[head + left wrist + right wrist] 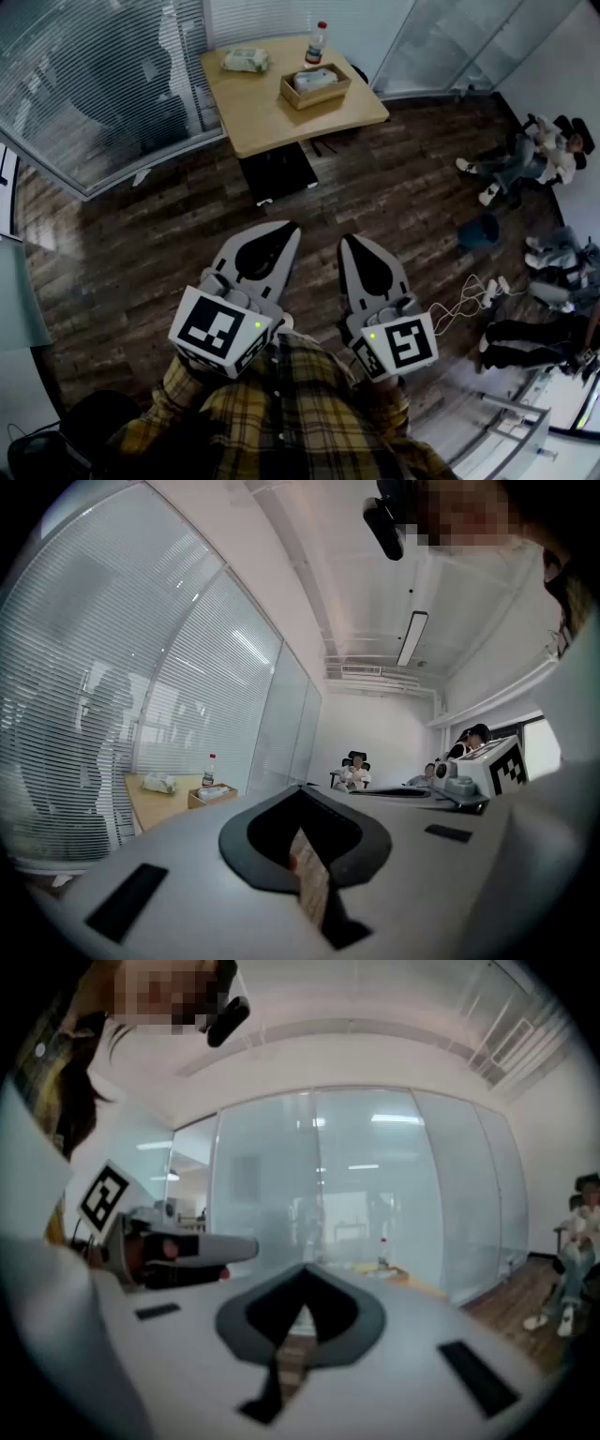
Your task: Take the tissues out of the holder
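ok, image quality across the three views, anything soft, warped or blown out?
Head view: strong fisheye and dark corners, but the light wooden table is sharp. Left gripper view: crisp, though the white window blinds bow and the long ceiling lamp is very bright. Right gripper view: soft all over, with lamp reflections on the frosted glass wall.

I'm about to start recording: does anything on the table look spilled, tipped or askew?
Nothing stands out. The holder sits flat on the table with the tissues inside. The bottle stands upright behind it, and a soft pack lies to its left.
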Demonstrator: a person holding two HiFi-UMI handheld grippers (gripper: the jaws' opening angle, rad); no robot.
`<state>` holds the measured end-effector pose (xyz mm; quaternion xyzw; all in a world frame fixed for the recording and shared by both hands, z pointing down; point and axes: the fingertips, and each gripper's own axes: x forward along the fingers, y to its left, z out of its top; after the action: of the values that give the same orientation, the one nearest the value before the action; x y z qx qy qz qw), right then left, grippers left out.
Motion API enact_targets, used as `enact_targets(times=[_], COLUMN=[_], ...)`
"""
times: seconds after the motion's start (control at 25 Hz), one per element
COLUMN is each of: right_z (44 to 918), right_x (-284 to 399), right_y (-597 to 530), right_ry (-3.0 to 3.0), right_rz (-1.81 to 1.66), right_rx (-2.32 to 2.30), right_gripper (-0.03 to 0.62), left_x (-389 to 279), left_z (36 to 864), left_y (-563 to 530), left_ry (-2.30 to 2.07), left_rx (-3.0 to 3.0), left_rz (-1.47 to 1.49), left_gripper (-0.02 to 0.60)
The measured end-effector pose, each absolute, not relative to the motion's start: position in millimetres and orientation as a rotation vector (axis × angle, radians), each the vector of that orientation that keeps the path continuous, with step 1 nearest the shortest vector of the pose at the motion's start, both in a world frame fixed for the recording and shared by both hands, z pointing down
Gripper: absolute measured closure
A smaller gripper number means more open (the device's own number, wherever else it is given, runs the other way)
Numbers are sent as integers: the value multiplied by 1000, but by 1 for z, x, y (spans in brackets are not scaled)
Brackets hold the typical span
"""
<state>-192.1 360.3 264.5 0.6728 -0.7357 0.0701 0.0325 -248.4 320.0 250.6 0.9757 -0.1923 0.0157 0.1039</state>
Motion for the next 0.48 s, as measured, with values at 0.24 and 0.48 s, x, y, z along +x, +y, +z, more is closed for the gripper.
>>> enact_targets(times=[0.24,0.48], right_z=[262,265], right_x=[-191,-186], right_y=[356,363], right_ry=[-2271,-2271], right_rz=[215,226], right_rx=[2067,2085], right_gripper=[582,582], left_x=[-247,-247], left_z=[249,252], left_y=[315,318], left_ry=[-580,-591], left_rx=[2859,2854], left_rz=[45,53], left_gripper=[574,574])
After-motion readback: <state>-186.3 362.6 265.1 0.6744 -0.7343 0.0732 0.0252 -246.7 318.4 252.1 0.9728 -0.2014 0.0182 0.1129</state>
